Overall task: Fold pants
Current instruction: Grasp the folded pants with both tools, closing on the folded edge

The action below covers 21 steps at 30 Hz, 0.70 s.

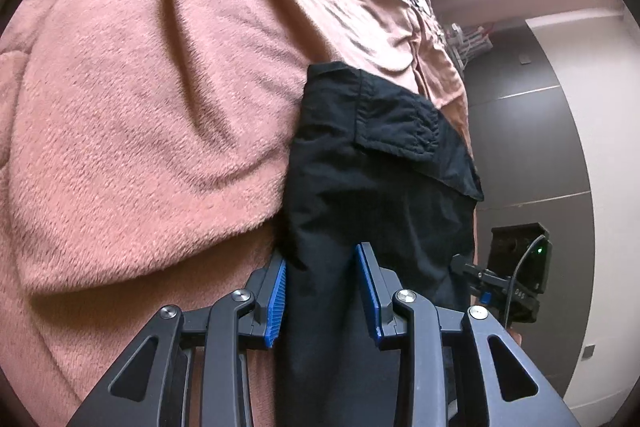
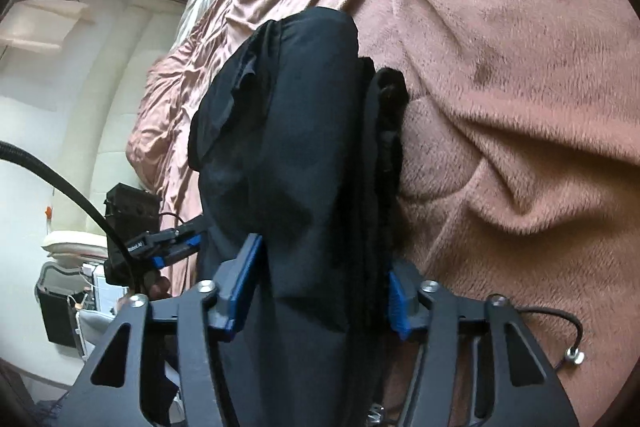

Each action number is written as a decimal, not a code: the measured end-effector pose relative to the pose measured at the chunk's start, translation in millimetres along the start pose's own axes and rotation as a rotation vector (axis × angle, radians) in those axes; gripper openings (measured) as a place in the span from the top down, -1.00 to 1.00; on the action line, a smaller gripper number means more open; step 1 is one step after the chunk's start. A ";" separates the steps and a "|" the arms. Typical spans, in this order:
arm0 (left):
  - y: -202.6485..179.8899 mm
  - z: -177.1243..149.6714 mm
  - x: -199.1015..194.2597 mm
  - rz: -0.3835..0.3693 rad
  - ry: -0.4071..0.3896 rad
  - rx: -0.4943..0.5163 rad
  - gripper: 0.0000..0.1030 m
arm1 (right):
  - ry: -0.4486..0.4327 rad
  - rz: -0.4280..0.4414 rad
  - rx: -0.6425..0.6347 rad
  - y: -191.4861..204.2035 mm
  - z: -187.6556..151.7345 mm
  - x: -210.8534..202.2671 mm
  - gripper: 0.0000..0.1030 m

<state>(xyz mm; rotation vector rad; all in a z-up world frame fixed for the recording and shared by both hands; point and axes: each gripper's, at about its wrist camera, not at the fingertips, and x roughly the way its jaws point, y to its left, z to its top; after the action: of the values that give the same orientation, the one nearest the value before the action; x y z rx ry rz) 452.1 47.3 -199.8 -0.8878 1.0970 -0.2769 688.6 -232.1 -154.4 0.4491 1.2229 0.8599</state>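
While I hold both grippers over the pink blanket (image 1: 140, 99), the black pants (image 1: 380, 167) lie bunched on it near the bed edge. My left gripper (image 1: 322, 297) is clamped on a fold of pants. My right gripper (image 2: 318, 291) has pants between its pads (image 2: 398, 307); grip unclear, can't tell. No containers visible.

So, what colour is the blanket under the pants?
The blanket is dusty pink, plain and fuzzy, no pattern. It shows best in the left wrist view.
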 end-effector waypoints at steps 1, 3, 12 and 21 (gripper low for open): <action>-2.2 -0.2 -2.0 -0.013 -0.005 0.007 0.34 | -0.011 0.013 -0.010 1.0 0.3 -4.6 0.21; -7.3 -1.9 -7.8 -0.052 -0.019 0.029 0.34 | -0.028 0.039 -0.029 3.1 -6.3 -11.8 0.34; -6.5 -0.6 -3.2 -0.028 0.006 0.021 0.27 | -0.017 0.007 -0.006 -9.9 -14.9 -12.0 -0.01; -7.3 16.2 9.2 -0.031 0.013 0.008 0.27 | 0.007 0.096 0.034 -19.6 -2.3 1.4 -0.04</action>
<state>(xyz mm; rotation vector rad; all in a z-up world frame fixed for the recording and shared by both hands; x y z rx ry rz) 471.9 45.0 -197.8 -0.8975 1.0945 -0.3124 693.0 -243.4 -170.0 0.5365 1.2316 0.9243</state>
